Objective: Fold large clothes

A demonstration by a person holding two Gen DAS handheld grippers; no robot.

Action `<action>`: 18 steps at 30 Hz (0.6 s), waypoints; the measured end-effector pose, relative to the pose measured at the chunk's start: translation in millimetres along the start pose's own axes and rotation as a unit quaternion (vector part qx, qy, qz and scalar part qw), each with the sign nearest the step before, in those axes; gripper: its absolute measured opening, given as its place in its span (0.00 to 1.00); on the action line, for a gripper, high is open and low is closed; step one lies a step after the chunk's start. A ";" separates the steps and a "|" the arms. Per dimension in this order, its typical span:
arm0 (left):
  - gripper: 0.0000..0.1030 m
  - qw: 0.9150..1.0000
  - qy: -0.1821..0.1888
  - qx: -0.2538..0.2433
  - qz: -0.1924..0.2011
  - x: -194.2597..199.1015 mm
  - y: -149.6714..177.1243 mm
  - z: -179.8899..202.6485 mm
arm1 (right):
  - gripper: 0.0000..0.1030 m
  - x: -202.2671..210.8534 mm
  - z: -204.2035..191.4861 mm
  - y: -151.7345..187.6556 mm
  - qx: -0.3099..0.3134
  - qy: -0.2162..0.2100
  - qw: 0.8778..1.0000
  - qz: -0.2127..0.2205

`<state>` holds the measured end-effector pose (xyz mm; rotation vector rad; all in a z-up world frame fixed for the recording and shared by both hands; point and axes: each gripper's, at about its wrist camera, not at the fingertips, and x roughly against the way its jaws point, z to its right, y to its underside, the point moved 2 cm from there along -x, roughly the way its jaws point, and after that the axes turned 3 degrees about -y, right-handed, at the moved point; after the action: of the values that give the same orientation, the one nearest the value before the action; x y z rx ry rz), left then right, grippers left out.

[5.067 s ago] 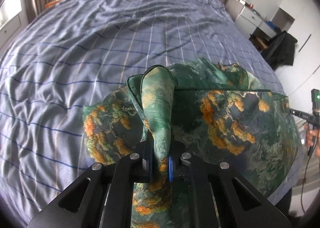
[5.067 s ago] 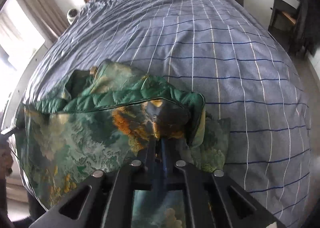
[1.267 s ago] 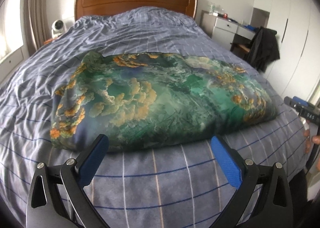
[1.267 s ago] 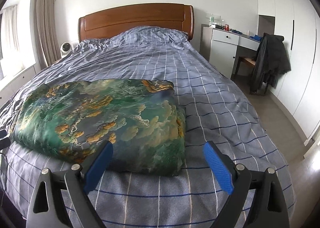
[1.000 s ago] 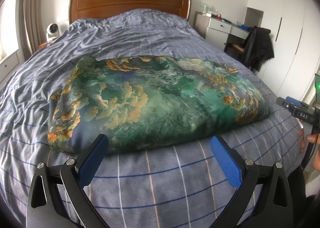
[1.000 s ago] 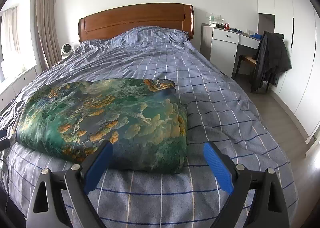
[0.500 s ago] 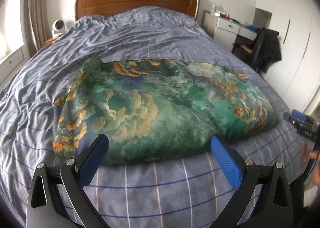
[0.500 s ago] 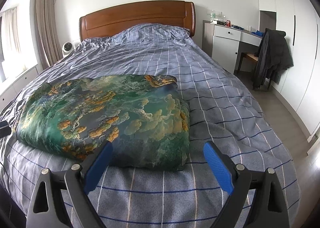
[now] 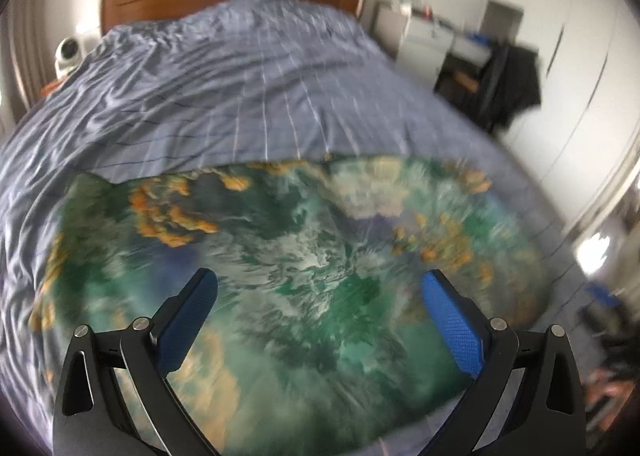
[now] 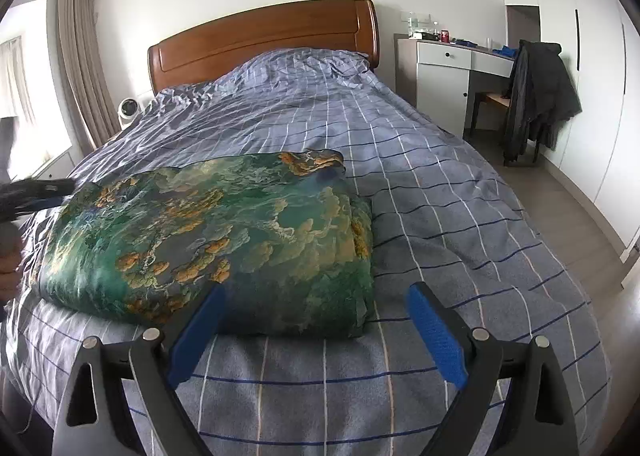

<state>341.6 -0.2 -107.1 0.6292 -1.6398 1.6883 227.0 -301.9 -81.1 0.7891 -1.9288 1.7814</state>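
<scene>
Folded green garment [image 10: 224,240] lies flat on checked bed [image 10: 440,215]. Left hand-held gripper [image 9: 320,304] hovers above it, spread wide, empty; right hand-held gripper [image 10: 316,316] likewise apart.

Checked bed [image 10: 440,215] bears folded green garment [image 10: 224,240].

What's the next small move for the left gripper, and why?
Probably lower the left gripper and close on the green garment's near edge for another fold. Both it and the right gripper are open and empty, and the garment lies as a wide, bulky bundle on the bed.
</scene>
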 end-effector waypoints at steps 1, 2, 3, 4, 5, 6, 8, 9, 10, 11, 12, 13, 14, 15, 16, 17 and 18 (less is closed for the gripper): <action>0.99 0.999 -0.025 -0.017 -0.012 -11.4 5.6 5.2 | 0.91 1.2 0.0 0.0 -0.001 -0.002 1.000 0.001; 0.99 0.999 -0.039 -0.026 -0.020 -16.3 10.2 7.1 | 0.91 2.4 0.1 -0.4 -0.002 -0.005 1.000 0.003; 0.99 0.998 -0.051 -0.035 -0.027 -20.6 17.8 9.0 | 0.91 4.4 0.2 -0.6 -0.003 -0.008 1.000 0.006; 0.99 0.997 -0.056 -0.041 -0.031 -21.9 27.0 10.8 | 0.91 6.0 0.4 -0.4 -0.003 -0.010 1.000 0.008; 0.99 0.997 -0.057 -0.044 -0.031 -20.3 32.0 11.4 | 0.91 7.2 0.8 0.3 -0.004 -0.012 1.000 0.009; 0.99 0.997 -0.059 -0.048 -0.027 -16.2 38.5 13.0 | 0.91 7.8 1.6 0.9 -0.003 -0.014 1.000 0.009; 0.99 0.996 -0.061 -0.061 -0.019 -5.5 50.0 18.1 | 0.91 5.6 3.3 4.1 -0.002 -0.016 1.000 0.004; 0.99 0.996 -0.061 -0.067 -0.016 -2.1 53.9 20.8 | 0.91 3.1 3.9 6.0 -0.002 -0.015 1.000 -0.001; 0.99 0.995 -0.063 -0.073 -0.014 2.2 59.6 23.5 | 0.91 0.8 4.0 7.6 -0.002 -0.014 1.000 -0.004; 0.99 0.995 -0.064 -0.078 -0.013 5.1 63.8 25.5 | 0.91 -1.2 4.3 9.0 -0.004 -0.014 1.000 -0.008; 0.99 0.995 -0.064 -0.081 -0.012 6.3 66.5 27.1 | 0.91 -3.6 5.1 10.8 -0.008 -0.014 1.000 -0.011; 0.99 0.995 -0.063 -0.081 -0.013 8.9 71.1 27.9 | 0.91 -4.4 5.2 12.1 -0.011 -0.015 1.000 -0.013; 0.99 0.995 -0.060 -0.079 -0.014 9.9 73.6 27.9 | 0.91 -5.3 5.1 13.7 -0.014 -0.018 1.000 -0.014; 0.99 0.996 -0.056 -0.074 -0.016 11.2 76.7 27.4 | 0.91 -6.2 4.5 14.6 -0.015 -0.019 1.000 -0.016; 0.99 0.996 -0.052 -0.070 -0.018 13.2 80.6 27.6 | 0.91 -7.2 3.8 15.2 -0.014 -0.019 1.000 -0.018; 0.99 0.996 -0.049 -0.067 -0.019 13.2 81.6 28.6 | 0.91 -8.5 3.1 16.0 -0.012 -0.019 1.000 -0.020; 0.99 0.997 -0.045 -0.066 -0.021 14.5 83.9 29.7 | 0.91 -9.8 1.8 16.5 -0.008 -0.019 1.000 -0.023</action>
<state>265.3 -24.4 -148.6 0.6785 -1.7722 1.5274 224.0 -301.9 -100.2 0.8605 -1.9294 1.7344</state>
